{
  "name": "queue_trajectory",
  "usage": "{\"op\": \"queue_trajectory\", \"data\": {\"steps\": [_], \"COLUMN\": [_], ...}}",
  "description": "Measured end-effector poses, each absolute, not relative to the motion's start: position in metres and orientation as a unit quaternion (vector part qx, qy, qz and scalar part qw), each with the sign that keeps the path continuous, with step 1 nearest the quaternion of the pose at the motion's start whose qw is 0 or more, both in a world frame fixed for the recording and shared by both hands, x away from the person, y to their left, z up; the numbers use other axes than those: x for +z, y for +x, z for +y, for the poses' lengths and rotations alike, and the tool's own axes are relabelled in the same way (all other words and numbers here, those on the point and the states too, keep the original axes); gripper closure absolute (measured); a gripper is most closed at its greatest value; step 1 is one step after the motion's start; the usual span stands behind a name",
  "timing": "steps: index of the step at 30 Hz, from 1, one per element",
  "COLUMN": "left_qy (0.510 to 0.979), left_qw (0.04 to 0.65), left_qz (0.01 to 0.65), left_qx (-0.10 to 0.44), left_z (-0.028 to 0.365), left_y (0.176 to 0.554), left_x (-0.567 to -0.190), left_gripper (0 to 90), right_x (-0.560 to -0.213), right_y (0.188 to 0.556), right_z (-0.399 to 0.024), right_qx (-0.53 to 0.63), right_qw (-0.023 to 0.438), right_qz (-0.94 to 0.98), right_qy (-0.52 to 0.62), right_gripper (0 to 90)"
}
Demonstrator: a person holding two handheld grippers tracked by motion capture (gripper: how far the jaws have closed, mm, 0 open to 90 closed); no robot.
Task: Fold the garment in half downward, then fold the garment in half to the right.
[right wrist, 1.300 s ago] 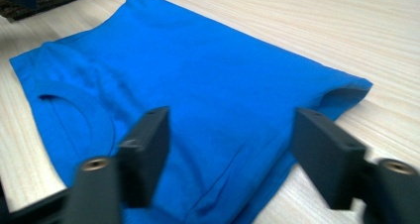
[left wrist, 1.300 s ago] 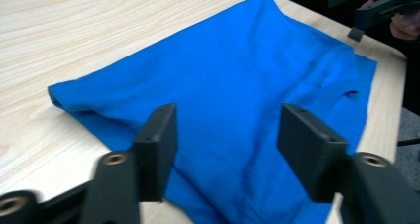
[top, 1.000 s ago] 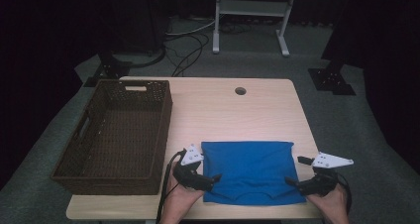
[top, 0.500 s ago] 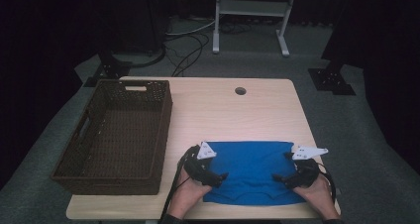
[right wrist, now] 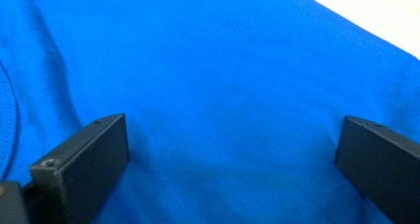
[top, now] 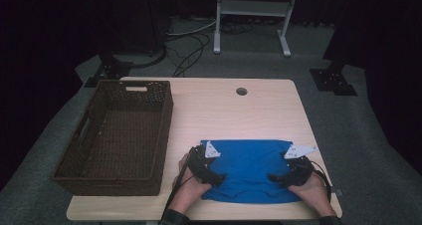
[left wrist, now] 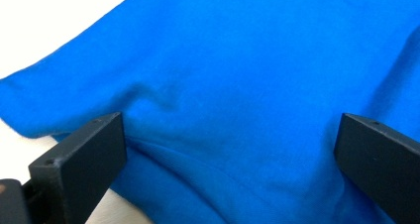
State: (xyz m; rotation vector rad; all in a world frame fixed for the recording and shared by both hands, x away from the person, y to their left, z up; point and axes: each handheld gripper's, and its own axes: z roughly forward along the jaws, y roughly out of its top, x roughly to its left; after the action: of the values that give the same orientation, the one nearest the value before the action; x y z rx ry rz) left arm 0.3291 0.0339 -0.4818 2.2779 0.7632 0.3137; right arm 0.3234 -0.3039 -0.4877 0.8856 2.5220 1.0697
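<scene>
The blue cloth [top: 247, 169] is spread flat by the table's [top: 259, 110] near edge. Both the left gripper [top: 219, 177] and right gripper [top: 273, 177] (2 wide-open tools) are pressed onto it.

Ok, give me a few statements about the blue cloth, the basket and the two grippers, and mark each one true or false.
1. The blue cloth lies inside the wicker basket. False: it lies on the table, to the right of the basket.
2. The left gripper has its jaws open over the cloth. True.
3. The right gripper is shut on a fold. False: its jaws stand wide apart over the cloth.
4. The basket holds folded clothes. False: it looks empty.
5. Both grippers are at the cloth's near part. True.
</scene>
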Motion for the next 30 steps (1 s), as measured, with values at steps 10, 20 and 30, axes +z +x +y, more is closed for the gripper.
{"op": "queue_trajectory", "data": {"steps": [10, 20, 30], "left_qy": [0.871, 0.851, 0.838], "left_qw": [0.354, 0.374, 0.376], "left_qz": [0.315, 0.34, 0.365], "left_qx": [0.132, 0.143, 0.154], "left_z": [0.049, 0.062, 0.07], "left_y": [0.334, 0.332, 0.332], "left_x": [-0.481, -0.472, -0.471], "left_gripper": [0.1, 0.1, 4.2], "right_x": [-0.488, -0.488, -0.488], "right_y": [0.336, 0.335, 0.334], "right_z": [-0.285, -0.285, -0.285], "right_qx": [0.369, 0.367, 0.367], "right_qw": [0.133, 0.135, 0.136], "right_qz": [0.868, 0.867, 0.866], "right_qy": [0.304, 0.309, 0.31], "right_gripper": [0.0, 0.0, 0.0]}}
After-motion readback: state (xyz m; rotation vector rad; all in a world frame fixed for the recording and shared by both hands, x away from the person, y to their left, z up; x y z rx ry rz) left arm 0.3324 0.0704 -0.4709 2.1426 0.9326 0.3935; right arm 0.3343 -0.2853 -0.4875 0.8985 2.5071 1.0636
